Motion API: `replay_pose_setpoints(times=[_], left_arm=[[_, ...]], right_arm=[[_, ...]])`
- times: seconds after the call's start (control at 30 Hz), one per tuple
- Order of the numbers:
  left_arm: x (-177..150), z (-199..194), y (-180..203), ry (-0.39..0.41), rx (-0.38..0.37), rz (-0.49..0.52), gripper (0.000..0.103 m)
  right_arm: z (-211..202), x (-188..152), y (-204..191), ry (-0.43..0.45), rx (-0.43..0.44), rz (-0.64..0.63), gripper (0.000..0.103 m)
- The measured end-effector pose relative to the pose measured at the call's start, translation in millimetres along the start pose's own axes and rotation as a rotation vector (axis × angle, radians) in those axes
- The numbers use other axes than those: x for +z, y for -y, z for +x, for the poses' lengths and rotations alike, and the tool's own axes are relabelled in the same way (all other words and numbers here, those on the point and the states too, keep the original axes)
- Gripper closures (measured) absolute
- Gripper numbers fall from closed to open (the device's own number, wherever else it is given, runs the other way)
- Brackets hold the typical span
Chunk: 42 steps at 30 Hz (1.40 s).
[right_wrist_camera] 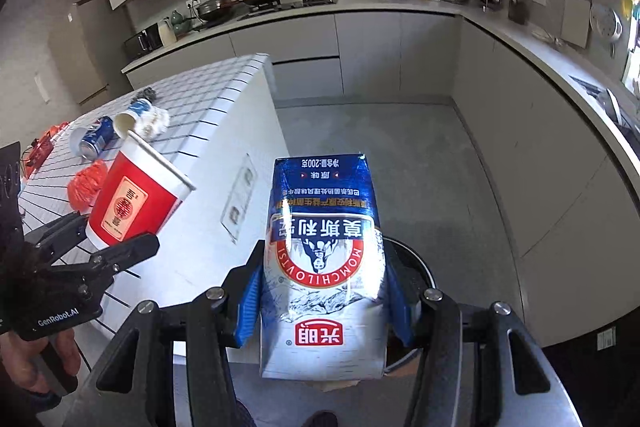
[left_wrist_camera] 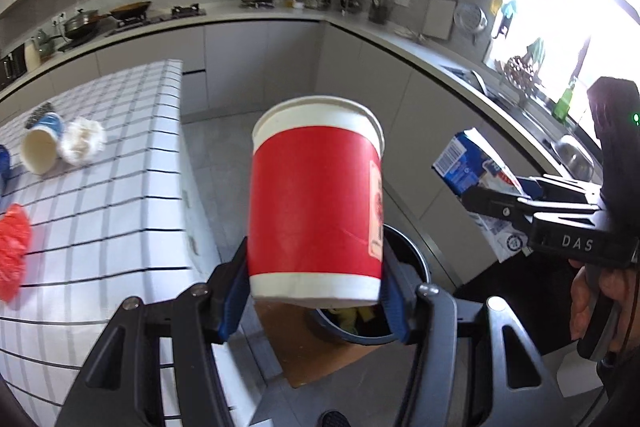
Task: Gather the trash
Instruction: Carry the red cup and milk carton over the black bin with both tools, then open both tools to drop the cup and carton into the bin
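Blue pads of the left tool (left_wrist_camera: 314,291) press on both sides of a red cup (left_wrist_camera: 316,203) with white bands, the jaws parted about halfway and closed on its lower part; the cup tilts a little, its white rim pointing away from the camera. Just below and behind it sits a dark round bin (left_wrist_camera: 404,267) on the floor, with some yellowish scraps showing inside. From the right wrist view, the right tool (right_wrist_camera: 326,301) grips a blue-and-white carton (right_wrist_camera: 324,267) the same way, its pads flat against the carton's sides and the jaws fairly narrow; the print on the carton reads upside down. The bin's rim (right_wrist_camera: 412,259) shows just behind the carton. Each tool appears in the other's view: the right one at the edge of the left view with the carton (left_wrist_camera: 468,167) in its jaws and a hand (left_wrist_camera: 596,299) on its grip, the left one at the left of the right view with the cup (right_wrist_camera: 136,203). Farther off, on the checked worktop (left_wrist_camera: 120,207), lie a tipped paper cup (left_wrist_camera: 40,147), a white crumpled wad (left_wrist_camera: 82,141), a red mesh bundle (left_wrist_camera: 12,251) and, seen from the right wrist, a blue can (right_wrist_camera: 94,139). Beyond runs a kitchen counter (right_wrist_camera: 400,9) with pans and a hood above.
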State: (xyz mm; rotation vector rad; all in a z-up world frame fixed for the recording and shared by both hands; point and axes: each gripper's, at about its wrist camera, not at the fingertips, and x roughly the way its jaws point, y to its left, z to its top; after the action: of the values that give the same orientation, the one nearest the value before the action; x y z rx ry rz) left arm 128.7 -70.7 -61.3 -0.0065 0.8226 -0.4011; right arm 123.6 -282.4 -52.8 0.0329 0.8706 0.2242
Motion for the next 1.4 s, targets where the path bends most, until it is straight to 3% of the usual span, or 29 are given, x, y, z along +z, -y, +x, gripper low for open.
replay_pose_setpoints(times=[0.37, 0.6, 0.7, 0.73, 0.77, 0.8, 1.07, 1.4], left_arm=[[-15.8, 57.1, 36.5, -0.089, -0.050, 0.037, 0.045], [-35.1, 103.5, 46.4, -0.187, -0.047, 0.041, 0.045], [-46.6, 127.3, 45.6, -0.235, -0.093, 0.014, 0.039], [-52.5, 135.6, 41.6, -0.239, -0.066, 0.006, 0.015], [-57.1, 141.2, 37.2, -0.251, 0.004, -0.005, 0.005], [-60.6, 143.3, 31.1, -0.255, 0.052, -0.024, 0.003], [-69.3, 137.3, 17.0, -0.263, 0.166, -0.084, 0.001], [-63.0, 135.6, 23.9, -0.246, 0.178, -0.076, 0.001]], right_arm=[[43.5, -23.6, 57.3, -0.079, 0.056, -0.072, 0.048], [99.5, -45.9, 78.3, -0.189, 0.132, -0.162, 0.048], [123.5, -50.6, 79.8, -0.243, 0.169, -0.192, 0.047], [131.6, -52.6, 81.8, -0.247, 0.184, -0.209, 0.046], [140.1, -54.1, 86.7, -0.251, 0.183, -0.210, 0.022], [152.3, -55.3, 96.8, -0.269, 0.140, -0.187, 0.000], [165.4, -50.9, 130.6, -0.249, 0.083, -0.100, 0.000], [153.4, -57.3, 125.9, -0.245, 0.086, -0.114, 0.000]])
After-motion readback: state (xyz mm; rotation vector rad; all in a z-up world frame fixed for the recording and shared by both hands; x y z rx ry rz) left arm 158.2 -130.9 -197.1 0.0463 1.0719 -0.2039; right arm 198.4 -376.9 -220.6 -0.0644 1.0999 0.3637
